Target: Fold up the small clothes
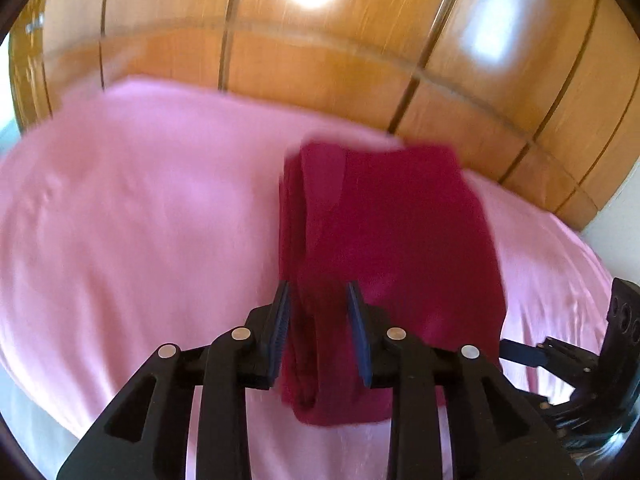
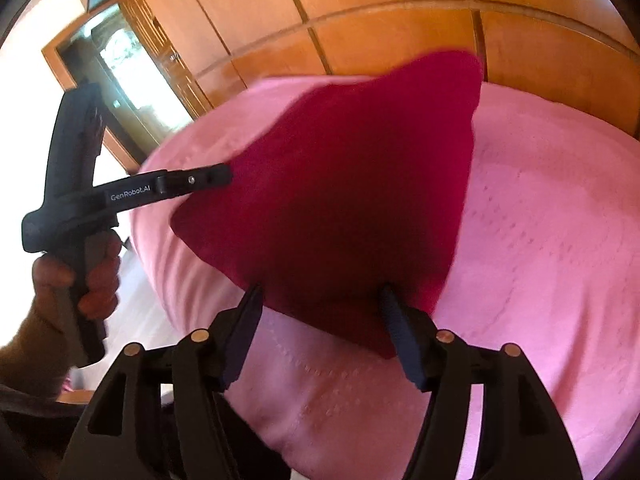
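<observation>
Behind everything stands the wooden wardrobe (image 1: 320, 60), its panels running across the back of both views. Below it spreads my bed, covered by a pink sheet (image 1: 140, 200) that fills most of the lower scene. Over that sheet lies the dark red garment (image 1: 392, 232), partly folded, with layered edges showing along its left side in the left wrist view. Its near end reaches in between the fingers of my left gripper (image 1: 320, 320), whose jaws stand a little apart on either side of the bunched cloth; I cannot tell whether they are pinching it or only straddling it. From the right wrist view the garment looks lifted into a peaked shape, one corner pointing up toward the wardrobe. My right gripper (image 2: 320, 320) has its jaws spread wide, the cloth's lower edge hanging between them, seemingly unclamped. My left hand (image 2: 80, 280) wraps the left gripper's handle, at that view's left edge.
</observation>
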`<state>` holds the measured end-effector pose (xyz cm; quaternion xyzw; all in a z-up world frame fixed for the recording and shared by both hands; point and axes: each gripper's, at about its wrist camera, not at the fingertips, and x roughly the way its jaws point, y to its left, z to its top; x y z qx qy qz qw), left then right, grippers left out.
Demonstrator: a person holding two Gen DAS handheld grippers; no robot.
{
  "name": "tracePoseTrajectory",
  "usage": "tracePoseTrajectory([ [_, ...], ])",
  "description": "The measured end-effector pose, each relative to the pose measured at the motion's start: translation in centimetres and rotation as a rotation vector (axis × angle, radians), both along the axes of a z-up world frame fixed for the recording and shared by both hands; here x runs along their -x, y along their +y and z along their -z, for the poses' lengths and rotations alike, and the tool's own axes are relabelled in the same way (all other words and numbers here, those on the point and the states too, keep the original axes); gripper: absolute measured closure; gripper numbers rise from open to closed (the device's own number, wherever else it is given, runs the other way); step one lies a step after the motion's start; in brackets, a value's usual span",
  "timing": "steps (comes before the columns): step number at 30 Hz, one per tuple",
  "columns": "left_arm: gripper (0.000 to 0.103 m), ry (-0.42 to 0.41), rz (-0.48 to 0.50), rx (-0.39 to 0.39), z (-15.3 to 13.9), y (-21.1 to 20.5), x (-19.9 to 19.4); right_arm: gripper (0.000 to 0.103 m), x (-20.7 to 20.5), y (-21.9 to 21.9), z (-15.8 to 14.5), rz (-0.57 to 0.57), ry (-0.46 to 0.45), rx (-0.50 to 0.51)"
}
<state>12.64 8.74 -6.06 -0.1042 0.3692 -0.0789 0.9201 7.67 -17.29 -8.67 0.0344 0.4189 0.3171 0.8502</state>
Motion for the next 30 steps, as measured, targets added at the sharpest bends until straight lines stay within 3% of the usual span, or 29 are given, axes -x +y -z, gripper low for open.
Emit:
tracePoseTrajectory([
  [3, 0.076, -0.07, 0.007, 0.077, -2.1, 0.1, -1.0, 0.04, -1.0, -1.5, -2.6, 0.042, -0.035, -0.058],
  [6, 0.076, -0.09, 0.009, 0.09, -2.5, -1.0, -3.1, 0.04, -3.9, -2.2, -4.1, 0.122, -0.059, -0.089],
  [9, 0.076, -0.06, 0.012, 0.1, -1.3, -2.2, -5.7, 0.04, -7.5, -2.3, -4.4, 0.197, -0.037, -0.138],
  [13, 0.076, 0.017, -0.015, 0.055, 2.0, -2.2, -8.1, 0.039, -12.1, -0.8, -3.4, 0.241, 0.039, -0.194],
  [17, 0.081, 0.053, -0.024, 0.123, 5.0, -0.5, -8.6, 0.038, -15.6, 0.0, -1.4, 0.291, 0.093, -0.137],
  [21, 0.081, 0.016, -0.005, 0.052, 5.3, -1.0, -8.2, 0.034, -18.0, 2.1, 1.5, 0.308, 0.115, 0.004],
  [25, 0.081, 0.021, -0.034, 0.047, 4.0, -1.2, -7.4, 0.031, -17.7, 2.0, 1.2, 0.301, 0.099, 0.011],
  [26, 0.074, 0.016, -0.05, 0.032, 3.5, -1.3, -7.0, 0.026, -17.4, 1.7, 1.1, 0.302, 0.093, 0.0],
  [27, 0.058, 0.01, -0.07, 0.005, 3.3, -1.3, -6.5, 0.02, -17.3, 1.4, 0.8, 0.305, 0.088, -0.014],
  [30, 0.052, -0.01, -0.101, -0.005, 2.4, -0.8, -5.1, 0.011, -15.9, 0.8, -0.4, 0.327, 0.042, -0.039],
])
